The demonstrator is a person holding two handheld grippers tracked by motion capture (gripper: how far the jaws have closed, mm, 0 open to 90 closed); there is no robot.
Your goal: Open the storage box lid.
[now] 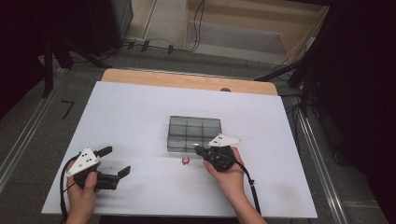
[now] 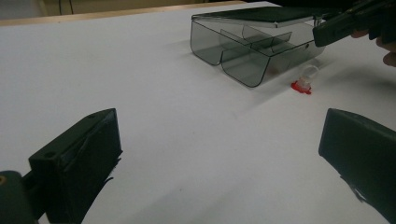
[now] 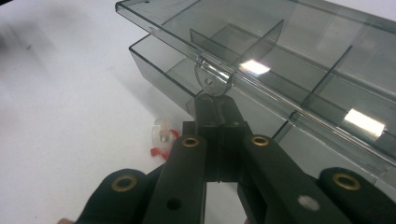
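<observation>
A smoky clear compartment box (image 1: 194, 133) lies mid-table, its lid (image 2: 261, 16) lifted a little off the base. My right gripper (image 1: 198, 149) is at the box's near edge, its jaws shut on the lid's small clear tab (image 3: 212, 81). A tiny red and clear piece (image 1: 185, 161) sits on the white sheet just in front of the box, left of that gripper, and it also appears beside the box (image 2: 302, 85) and left of the jaws (image 3: 162, 137). My left gripper (image 1: 116, 161) rests near the table's front left, open, with nothing between its jaws (image 2: 219, 149).
A white sheet (image 1: 140, 112) covers the table, with a wooden strip (image 1: 187, 80) bare along the far edge. Cables (image 1: 154, 45) and dark stands lie on the floor beyond. Inside, dividers (image 3: 261, 39) split the box into several compartments.
</observation>
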